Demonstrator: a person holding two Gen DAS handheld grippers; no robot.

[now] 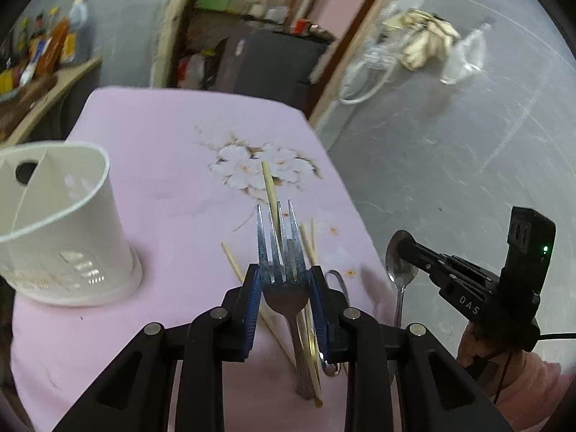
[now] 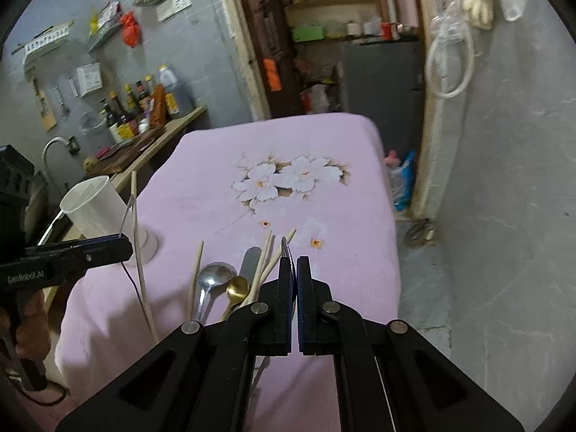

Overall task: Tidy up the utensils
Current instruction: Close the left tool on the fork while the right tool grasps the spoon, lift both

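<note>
My left gripper (image 1: 284, 279) is shut on a steel fork (image 1: 279, 248) and a wooden chopstick (image 1: 270, 194), held above the pink table. The white utensil holder (image 1: 61, 223) stands to its left; it also shows in the right wrist view (image 2: 100, 201). My right gripper (image 2: 296, 264) is shut on a steel spoon (image 1: 399, 262), whose edge pokes out between the pads (image 2: 286, 246). On the cloth below lie a steel ladle (image 2: 212, 277), a gold spoon (image 2: 237, 288), a knife (image 2: 250, 255) and several chopsticks (image 2: 196, 270).
The table with its pink flowered cloth (image 2: 298, 180) ends close on the right, with grey floor beyond. A counter with bottles (image 2: 144, 108) and a sink tap (image 2: 54, 144) stands to the left. Shelves and a grey cabinet (image 2: 378, 72) stand behind.
</note>
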